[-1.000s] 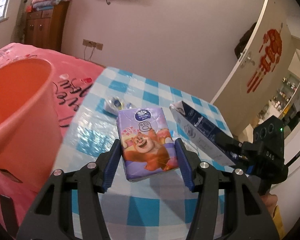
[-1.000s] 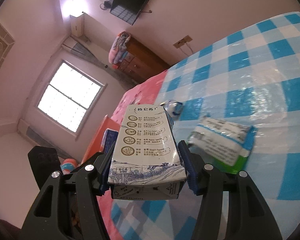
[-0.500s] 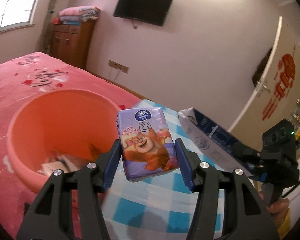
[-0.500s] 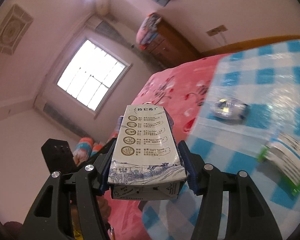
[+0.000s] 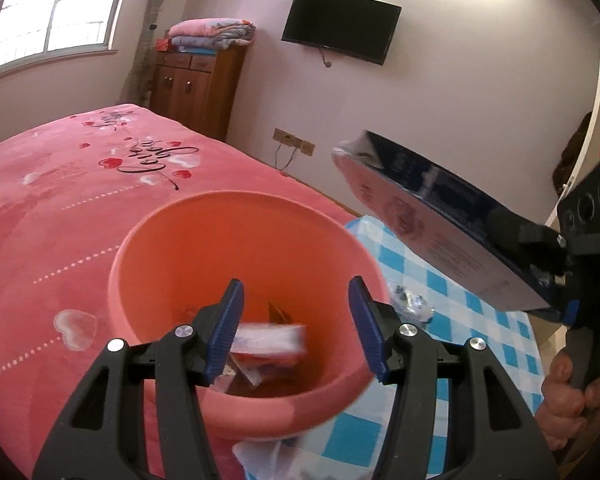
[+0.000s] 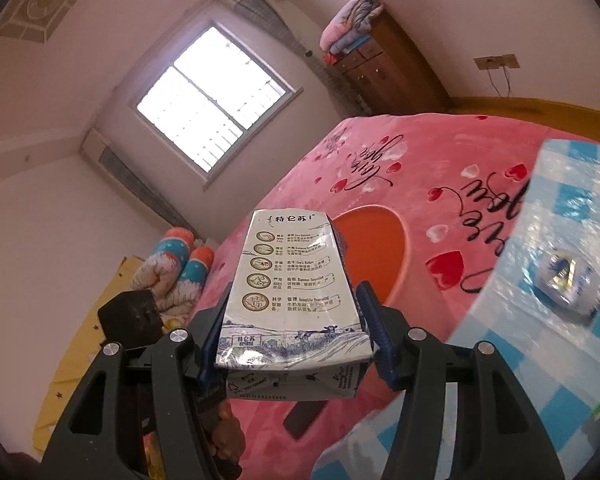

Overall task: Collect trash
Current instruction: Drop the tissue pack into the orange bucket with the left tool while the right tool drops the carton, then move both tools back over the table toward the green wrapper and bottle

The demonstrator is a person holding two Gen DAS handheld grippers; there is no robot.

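Left wrist view: the left gripper (image 5: 296,320) hangs over the mouth of the orange bucket (image 5: 172,248), its blue pads spread apart with nothing between them. Below the gap, inside the bucket, a blurred tissue pack (image 5: 270,338) lies among other scraps; it is clear of both pads, lower than them and a little toward the left one. The bucket stands on the pink bedspread (image 5: 60,184), its right rim next to the blue checked cloth (image 5: 440,292). A small crumpled wrapper (image 5: 412,306) lies on that cloth just beyond the rim. At the right edge the right gripper (image 5: 540,256), held by a hand (image 5: 564,400), carries the milk carton (image 5: 428,216) tilted, its free end raised toward the wall and above the bucket's right rim.

Right wrist view: the right gripper (image 6: 292,320) is clamped on the milk carton (image 6: 292,280), one pad pressed against each long side near its base. The carton sticks out forward past the fingertips, and the bucket (image 6: 384,248) shows just behind its far end. The wrapper (image 6: 568,280) lies to the right on the checked cloth (image 6: 540,340), well apart from the pads.
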